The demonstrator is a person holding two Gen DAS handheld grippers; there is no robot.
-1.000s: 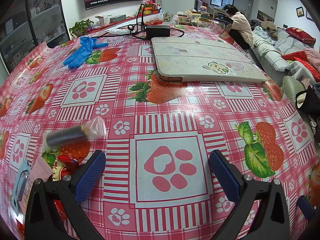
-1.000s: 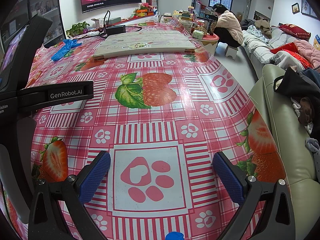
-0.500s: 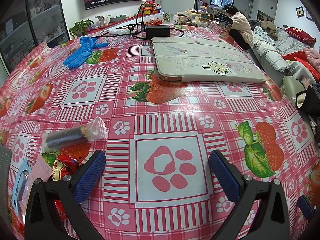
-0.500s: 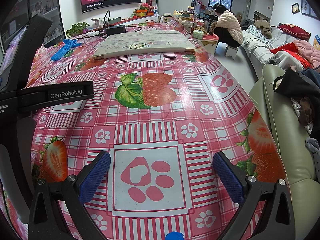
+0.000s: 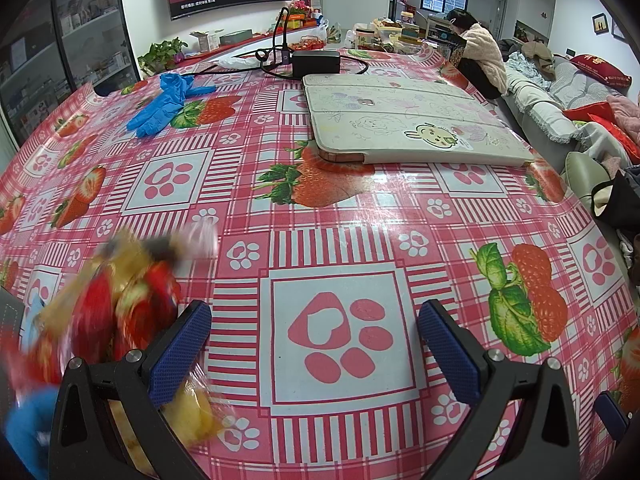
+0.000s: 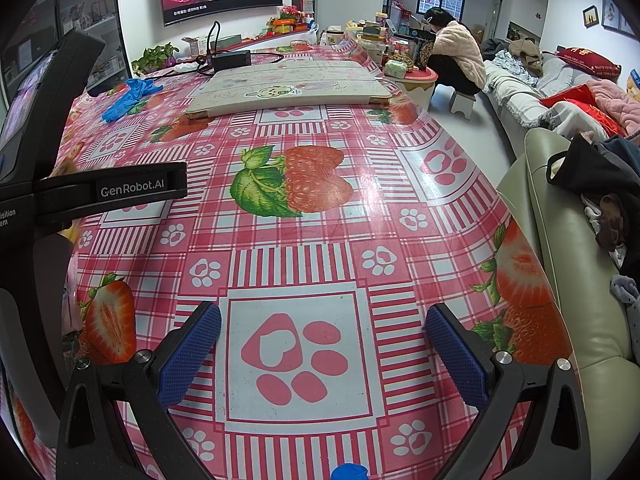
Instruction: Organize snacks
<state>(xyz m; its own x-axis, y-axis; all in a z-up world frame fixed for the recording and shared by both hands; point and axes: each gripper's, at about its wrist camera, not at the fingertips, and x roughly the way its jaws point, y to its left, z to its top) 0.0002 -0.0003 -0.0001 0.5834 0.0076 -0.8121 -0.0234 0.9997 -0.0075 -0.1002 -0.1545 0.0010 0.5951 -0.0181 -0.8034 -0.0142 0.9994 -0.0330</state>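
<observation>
Snacks in shiny red, gold and yellow wrappers (image 5: pixel 120 300) fill the lower left of the left wrist view. They are a blur, so they look like they are moving, and I cannot tell how many there are or what is moving them. They sit on the pink checked tablecloth with strawberries and paw prints (image 5: pixel 360 216), pressed up near the left finger of the left gripper (image 5: pixel 316 344). A yellow packet (image 5: pixel 192 412) shows low down, right beside that finger.

The left gripper has its blue pads spread wide and nothing between them, only a paw print on the cloth. The right gripper (image 6: pixel 320 348) is spread wide too and grips nothing. Both are probably held low and open like this so they are ready to close on a snack.

In the right wrist view, the black body of the other tool blocks the left side, so the snacks are mostly hidden there.

At the top of both views lie a cream folded mat with a rabbit drawing (image 5: pixel 408 128) and a blue rubber glove (image 5: pixel 164 104), well apart from the snacks. The sorting seems not yet begun.
</observation>
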